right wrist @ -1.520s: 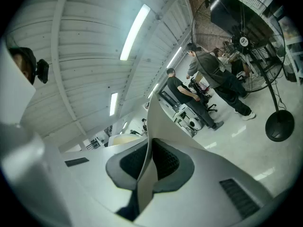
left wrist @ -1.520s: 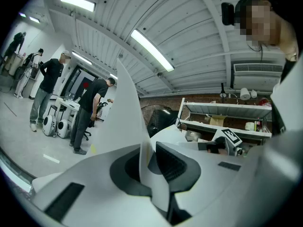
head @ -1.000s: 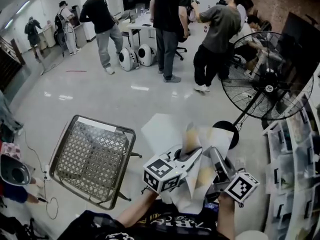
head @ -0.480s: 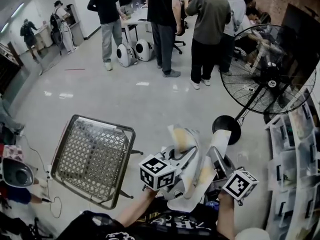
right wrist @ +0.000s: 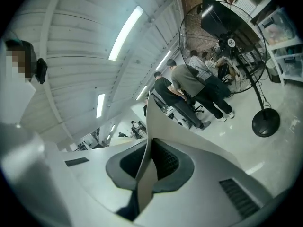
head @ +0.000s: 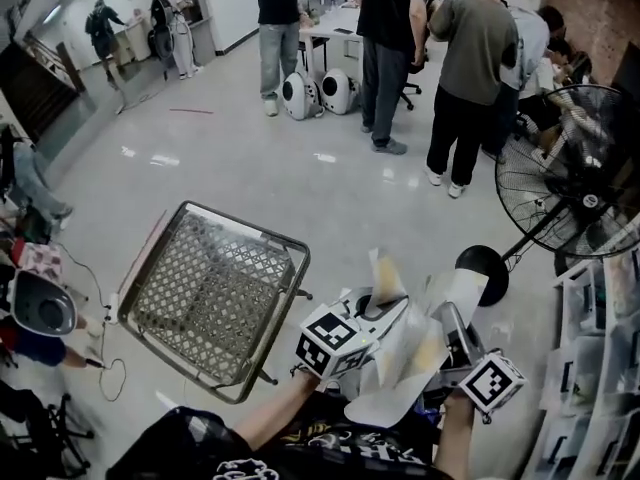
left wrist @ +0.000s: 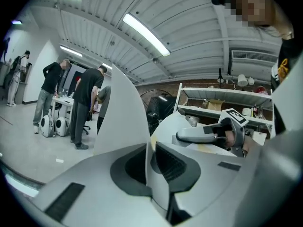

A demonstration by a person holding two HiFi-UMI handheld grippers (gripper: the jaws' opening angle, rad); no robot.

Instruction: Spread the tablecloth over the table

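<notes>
Both pairs of jaws are clamped shut on the tablecloth (head: 405,363), a thin, pale, creased sheet. The left gripper (head: 378,313) pinches one fold and the right gripper (head: 448,320) another, with the cloth bunched in the air between them, near the person's chest. To its left, apart, stands the bare surface (head: 210,288), a square mesh lattice in a metal frame. It rests on a glossy pale floor (head: 300,188). Beyond are a wire-caged pedestal fan (head: 575,183) and standing people (head: 470,58).
</notes>
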